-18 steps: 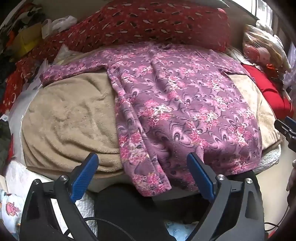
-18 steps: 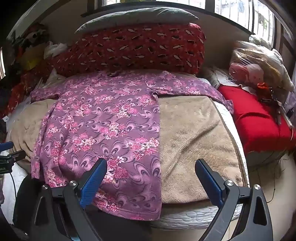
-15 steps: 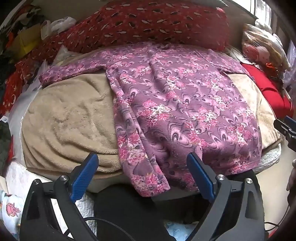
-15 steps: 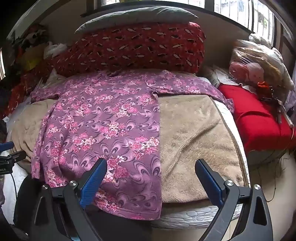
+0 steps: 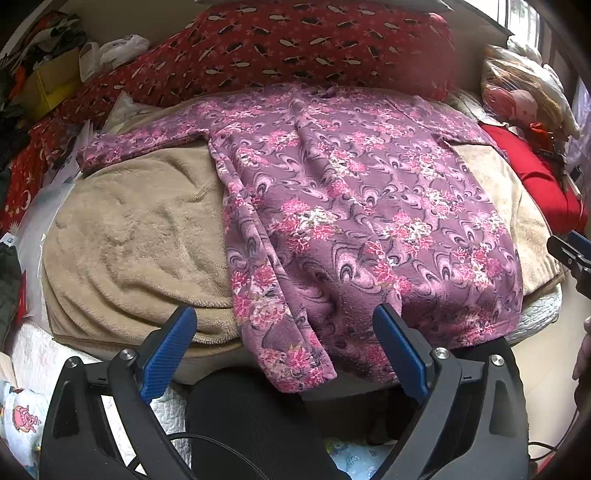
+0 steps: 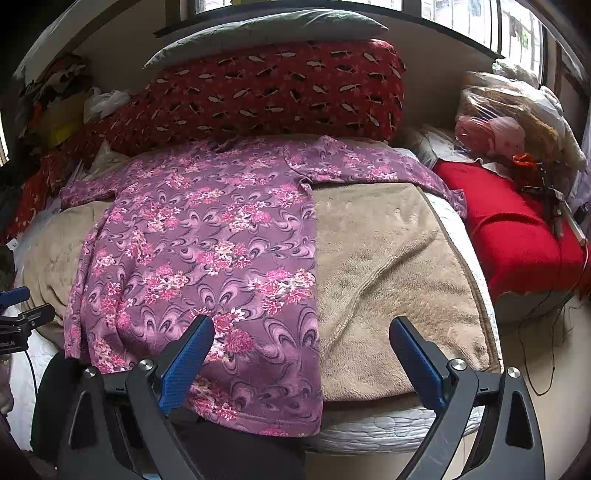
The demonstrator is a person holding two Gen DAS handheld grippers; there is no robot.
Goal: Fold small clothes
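A purple long-sleeved top with pink flowers (image 5: 351,206) (image 6: 207,258) lies spread flat on a beige blanket (image 5: 133,243) (image 6: 388,266), both sleeves stretched out sideways and its hem hanging over the near edge of the bed. My left gripper (image 5: 284,325) hovers open above the hem's left part, nothing between its blue pads. My right gripper (image 6: 301,336) is open over the hem's right edge, where the top meets bare blanket. The right gripper's tip (image 5: 570,251) shows at the right edge of the left wrist view.
A long red patterned pillow (image 6: 273,92) lies at the head of the bed with a grey cushion (image 6: 266,29) on top. A red cushion (image 6: 509,229) and bagged items (image 6: 509,118) sit to the right. Clutter piles up at the left (image 5: 48,74). A dark trouser leg (image 5: 251,424) is below the hem.
Both grippers have shifted only very slightly; the top and blanket lie as before.
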